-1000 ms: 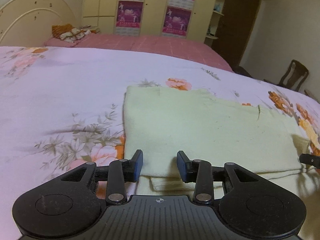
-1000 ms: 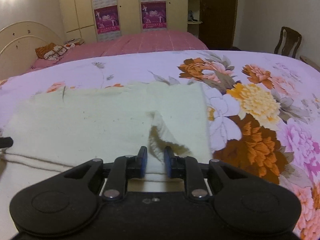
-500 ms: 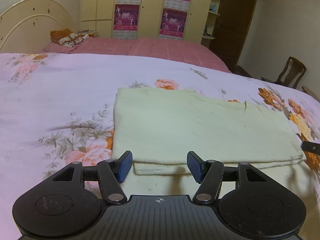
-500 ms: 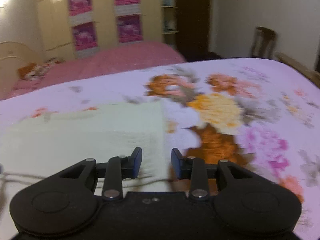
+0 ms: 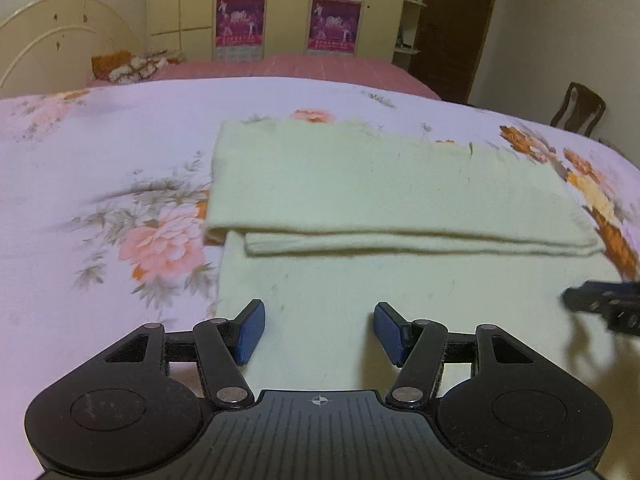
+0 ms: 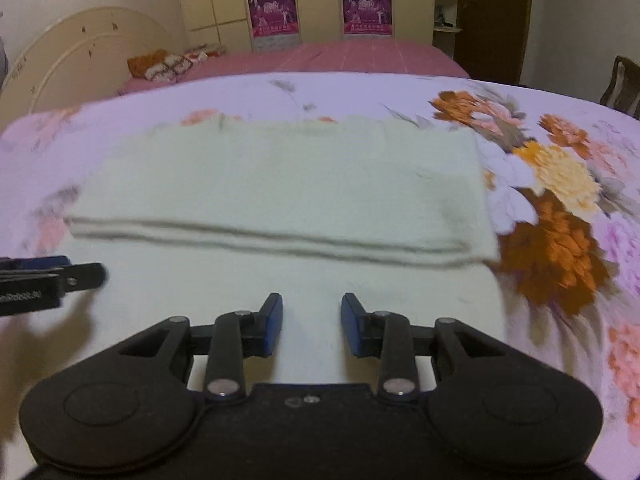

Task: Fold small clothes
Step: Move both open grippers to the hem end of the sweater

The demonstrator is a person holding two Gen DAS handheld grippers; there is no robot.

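Cloth [image 5: 380, 184] lies on bed [image 5: 100, 152], far part folded over near part. L gripper [image 5: 318, 332] wide apart, empty; R gripper [image 6: 311, 330] part-open, empty, both over near layer. Next: pinch near corners evenly, keep edges aligned.

Bedroom with a floral-covered bed [image 5: 100, 152] and cream wardrobes

Beyond the bed lies a second bed with a pink cover [image 6: 340, 54] and a curved cream headboard [image 5: 60, 44], a patterned orange pillow [image 6: 160, 66] at its head. Behind that stand cream wardrobe doors [image 5: 180, 4] with magenta posters [image 5: 240, 20]. Right of the wardrobe are open shelves [image 5: 410, 20], a dark wooden door [image 5: 456, 28], pale walls [image 5: 560, 32] and a wooden chair [image 5: 580, 108].
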